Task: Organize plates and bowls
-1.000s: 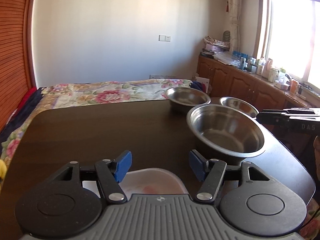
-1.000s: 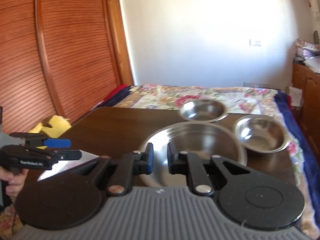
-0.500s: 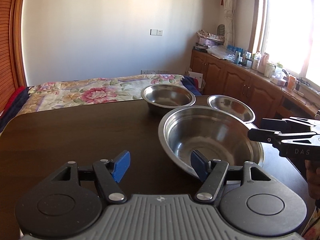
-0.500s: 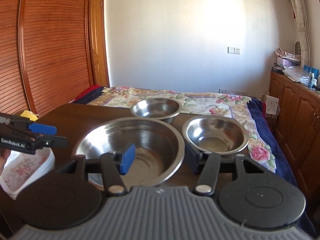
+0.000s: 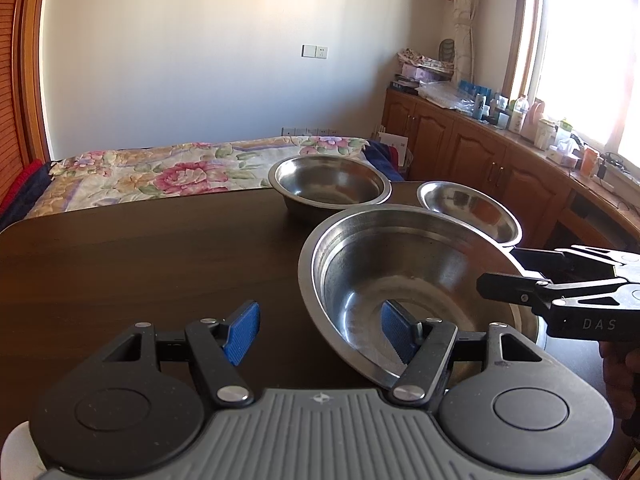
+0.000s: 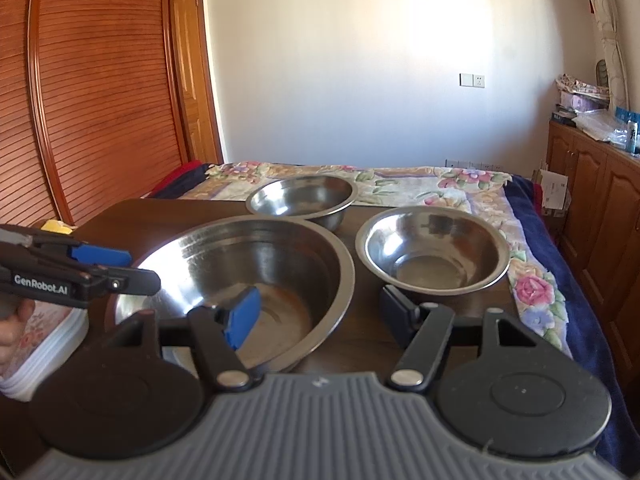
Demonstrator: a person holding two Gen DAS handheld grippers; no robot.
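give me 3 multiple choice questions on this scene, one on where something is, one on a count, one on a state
1. Where is the white floral dish?
A. inside the large bowl
B. left of the large bowl
C. on the bed

2. How many steel bowls stand on the table?
A. two
B. three
C. five

3. How is the right gripper?
A. open
B. shut on a bowl
C. shut on nothing

B: it sits beside the large bowl, left.
B: large bowl, far bowl, right bowl.
A: its fingers stand wide apart, holding nothing.

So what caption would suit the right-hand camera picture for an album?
Open right gripper facing three empty steel bowls: large bowl nearest, two smaller bowls behind, on a dark table.
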